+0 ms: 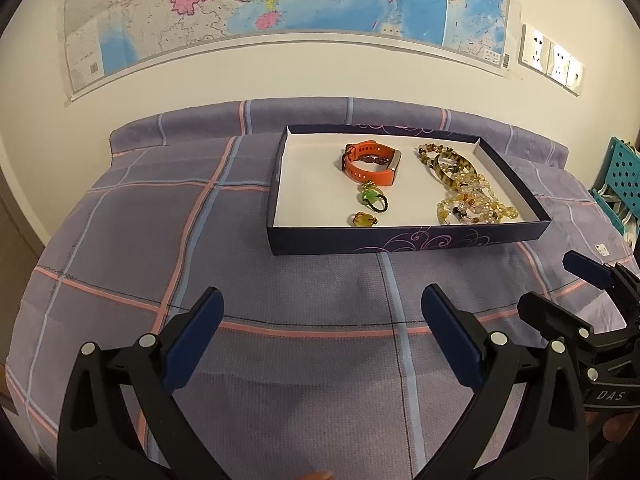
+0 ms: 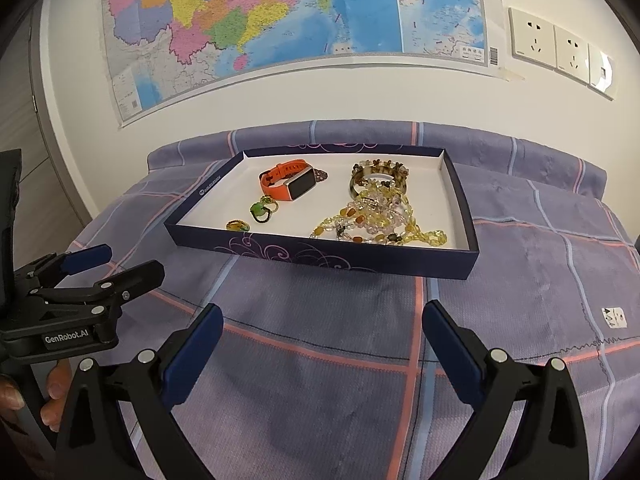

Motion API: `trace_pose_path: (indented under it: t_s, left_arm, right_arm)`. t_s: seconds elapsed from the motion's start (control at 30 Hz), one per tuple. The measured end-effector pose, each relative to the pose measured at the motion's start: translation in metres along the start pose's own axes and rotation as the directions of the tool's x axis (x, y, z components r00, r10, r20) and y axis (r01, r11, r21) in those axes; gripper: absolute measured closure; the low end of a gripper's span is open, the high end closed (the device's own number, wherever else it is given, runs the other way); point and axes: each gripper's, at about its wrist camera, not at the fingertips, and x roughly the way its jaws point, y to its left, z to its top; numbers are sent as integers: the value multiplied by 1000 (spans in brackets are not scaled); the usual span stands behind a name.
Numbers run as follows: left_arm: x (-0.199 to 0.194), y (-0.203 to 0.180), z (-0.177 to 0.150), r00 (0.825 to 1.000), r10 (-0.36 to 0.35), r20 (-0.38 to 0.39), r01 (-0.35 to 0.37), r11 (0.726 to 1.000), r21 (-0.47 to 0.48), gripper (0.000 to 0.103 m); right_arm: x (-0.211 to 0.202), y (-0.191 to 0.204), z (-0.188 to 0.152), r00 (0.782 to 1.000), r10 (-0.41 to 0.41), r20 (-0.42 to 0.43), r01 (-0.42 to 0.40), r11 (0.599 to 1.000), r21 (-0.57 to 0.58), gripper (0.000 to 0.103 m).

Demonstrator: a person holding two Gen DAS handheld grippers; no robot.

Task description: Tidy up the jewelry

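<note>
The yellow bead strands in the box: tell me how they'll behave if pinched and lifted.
The yellow bead strands lie in loose tangled loops, so they will probably droop and drag neighbouring loops. They overlap the tortoiseshell bangle, which may shift. The glossy beads could slip.

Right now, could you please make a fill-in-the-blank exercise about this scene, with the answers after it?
1. The orange-strapped smartwatch lies inside the dark cardboard ____.
2. Both the left gripper and the right gripper are ____.
3. The small green ring lies between the smartwatch and the ____ ring.
4. A colourful ____ hangs on the wall.

Answers: box; open; amber; map
</note>
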Motion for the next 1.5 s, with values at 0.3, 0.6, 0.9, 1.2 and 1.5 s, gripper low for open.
trace_pose_path:
  t_s: [0.3,0.6,0.9,1.2,1.5]
  left_arm:
    - [-2,-1,-4,1000,0,-1,0,1000,1,5]
    - [-3,-2,-6,1000,2,-2,-2,1000,-2,5]
    - [-3,0,-7,1000,4,-6,-4,1000,-12,5]
    - [-1,0,-8,1000,3,-16,-3,1000,-13,5]
    - [0,0,-8,1000,1,-18,-1,1000,-12,5]
  right_arm:
    - [-3,1,-3,1000,-3,-1,3,1000,2,7]
    - [-4,0,-5,1000,-4,-4,4,1000,8,7]
    - [-3,-1,-6,1000,0,-9,0,1000,10,7]
    - [-1,0,-7,1000,-2,-20,2,1000,16,7]
    - [0,0,-8,1000,-2,-24,2,1000,22,7]
